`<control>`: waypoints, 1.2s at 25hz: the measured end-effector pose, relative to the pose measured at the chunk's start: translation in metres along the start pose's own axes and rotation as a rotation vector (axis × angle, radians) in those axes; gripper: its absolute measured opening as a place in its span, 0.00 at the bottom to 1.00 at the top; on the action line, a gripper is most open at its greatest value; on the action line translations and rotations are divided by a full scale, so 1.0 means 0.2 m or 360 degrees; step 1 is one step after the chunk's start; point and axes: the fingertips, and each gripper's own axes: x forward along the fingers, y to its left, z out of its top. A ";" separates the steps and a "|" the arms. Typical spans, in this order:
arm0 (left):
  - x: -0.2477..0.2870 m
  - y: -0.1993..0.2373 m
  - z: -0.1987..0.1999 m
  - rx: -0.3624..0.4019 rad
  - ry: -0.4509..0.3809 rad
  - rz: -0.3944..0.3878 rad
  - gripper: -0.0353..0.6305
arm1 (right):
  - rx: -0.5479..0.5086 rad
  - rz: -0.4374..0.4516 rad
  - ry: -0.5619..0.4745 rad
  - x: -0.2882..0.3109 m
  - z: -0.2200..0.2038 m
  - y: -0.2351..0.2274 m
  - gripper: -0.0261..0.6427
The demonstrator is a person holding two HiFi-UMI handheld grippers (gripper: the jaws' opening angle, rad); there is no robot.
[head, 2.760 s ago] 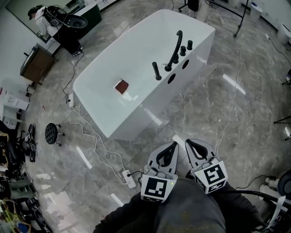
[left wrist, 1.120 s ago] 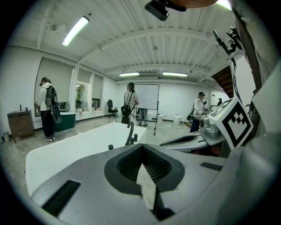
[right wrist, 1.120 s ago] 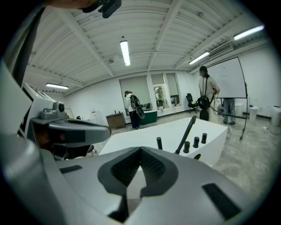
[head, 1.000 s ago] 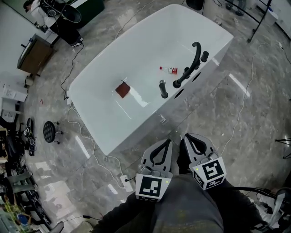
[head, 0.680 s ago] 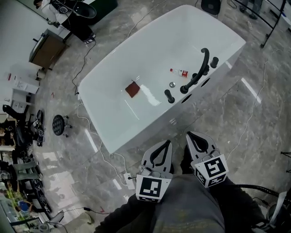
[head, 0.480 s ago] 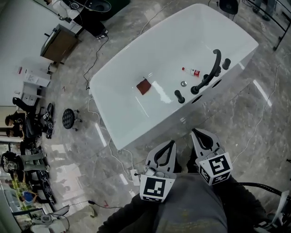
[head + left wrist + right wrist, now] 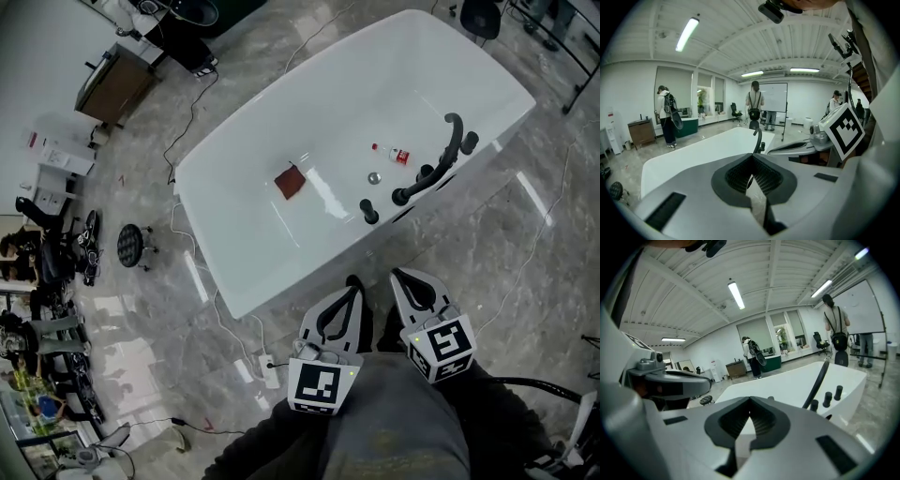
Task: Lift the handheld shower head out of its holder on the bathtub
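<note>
The white bathtub (image 7: 281,112) stands ahead of me on the floor. On its near rim the black handheld shower head (image 7: 369,212) sits upright in its holder. To its right are the arched black spout (image 7: 441,159) and black knobs (image 7: 470,141). My left gripper (image 7: 352,286) and right gripper (image 7: 401,278) are side by side just short of the tub, both shut and holding nothing. In the left gripper view the left gripper (image 7: 751,157) points at the spout (image 7: 759,138). Past the right gripper (image 7: 750,400) I see the spout (image 7: 818,378) and knobs (image 7: 828,398).
Inside the tub lie a red cloth (image 7: 290,182), a small bottle (image 7: 394,154) and the drain (image 7: 373,176). A power strip (image 7: 270,367) with cables lies on the floor at left. A stool (image 7: 129,246) and cabinet (image 7: 117,82) stand further left. People (image 7: 665,117) stand beyond the tub.
The tub has come closer, and its inside with the bottle and drain now shows. Both grippers have advanced toward its near side, still shut and side by side.
</note>
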 end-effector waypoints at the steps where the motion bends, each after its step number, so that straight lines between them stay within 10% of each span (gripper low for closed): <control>1: 0.02 0.01 0.02 0.0004 -0.0016 -0.0012 0.06 | -0.0010 -0.0019 -0.0009 0.00 0.03 -0.02 0.04; 30: 0.42 0.70 -0.02 -0.0133 0.0019 -0.0174 0.06 | -0.0053 -0.0267 0.0182 0.61 0.03 -0.07 0.04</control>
